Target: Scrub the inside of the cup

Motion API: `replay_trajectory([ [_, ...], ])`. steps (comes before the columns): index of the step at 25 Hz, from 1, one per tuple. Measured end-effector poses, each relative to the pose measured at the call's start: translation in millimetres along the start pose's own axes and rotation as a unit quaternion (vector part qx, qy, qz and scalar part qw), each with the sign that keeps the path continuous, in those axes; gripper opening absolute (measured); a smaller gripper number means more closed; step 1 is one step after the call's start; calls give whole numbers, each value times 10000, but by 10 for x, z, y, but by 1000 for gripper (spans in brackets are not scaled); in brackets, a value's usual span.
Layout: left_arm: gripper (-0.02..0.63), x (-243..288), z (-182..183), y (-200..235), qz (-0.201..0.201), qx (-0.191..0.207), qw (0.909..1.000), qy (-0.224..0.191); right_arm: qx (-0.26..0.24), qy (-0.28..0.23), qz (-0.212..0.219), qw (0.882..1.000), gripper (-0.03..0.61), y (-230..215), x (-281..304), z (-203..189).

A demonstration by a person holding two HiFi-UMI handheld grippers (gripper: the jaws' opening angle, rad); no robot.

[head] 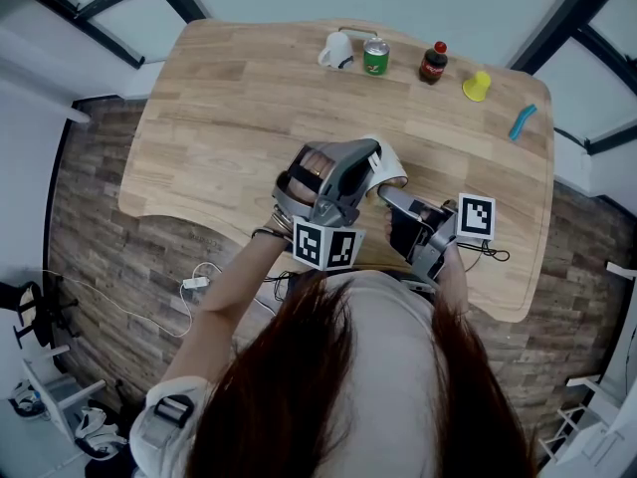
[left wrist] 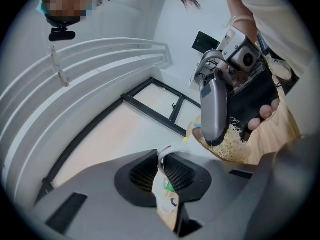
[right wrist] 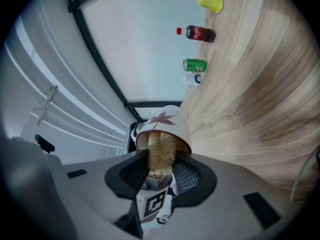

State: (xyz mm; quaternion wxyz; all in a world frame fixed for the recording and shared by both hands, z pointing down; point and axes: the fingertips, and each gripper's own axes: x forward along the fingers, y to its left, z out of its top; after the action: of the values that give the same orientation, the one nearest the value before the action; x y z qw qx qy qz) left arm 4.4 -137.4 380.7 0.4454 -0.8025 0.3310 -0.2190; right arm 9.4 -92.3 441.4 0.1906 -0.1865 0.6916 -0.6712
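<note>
Low in the head view, the left gripper [left wrist: 161, 167] clenched the cup [right wrist: 167, 124]; the right gripper [right wrist: 159, 173] pinched the scrubber [right wrist: 160, 153], poking inside.

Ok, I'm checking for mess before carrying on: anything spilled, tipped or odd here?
Nothing stands out. The cup is tilted in the left claw, with the scrubber held by the right claw in its mouth, as scrubbing needs; the table shows no spill.

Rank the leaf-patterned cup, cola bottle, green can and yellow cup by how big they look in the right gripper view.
1. leaf-patterned cup, though it is nearest the camera.
2. cola bottle.
3. green can and yellow cup: too alike to rank.
</note>
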Motion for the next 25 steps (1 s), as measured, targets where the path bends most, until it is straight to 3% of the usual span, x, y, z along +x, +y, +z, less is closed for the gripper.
replay_trajectory([
  [8, 44, -13, 23, 51, 116, -109, 9999, -55, 565, -120, 613, 9964, 146, 65, -10, 12],
  [11, 44, -5, 32, 48, 81, -106, 9999, -68, 587, -121, 631, 9962, 146, 85, -12, 10],
  [19, 44, 4, -1, -25, -177, 1, 9998, -5, -365, 143, -175, 9991, 146, 53, 18, -19],
  [25, 44, 3, -9, -100, -355, 115, 9993, 35, -1286, 428, -929, 9864, 146, 7, 14, -39],
])
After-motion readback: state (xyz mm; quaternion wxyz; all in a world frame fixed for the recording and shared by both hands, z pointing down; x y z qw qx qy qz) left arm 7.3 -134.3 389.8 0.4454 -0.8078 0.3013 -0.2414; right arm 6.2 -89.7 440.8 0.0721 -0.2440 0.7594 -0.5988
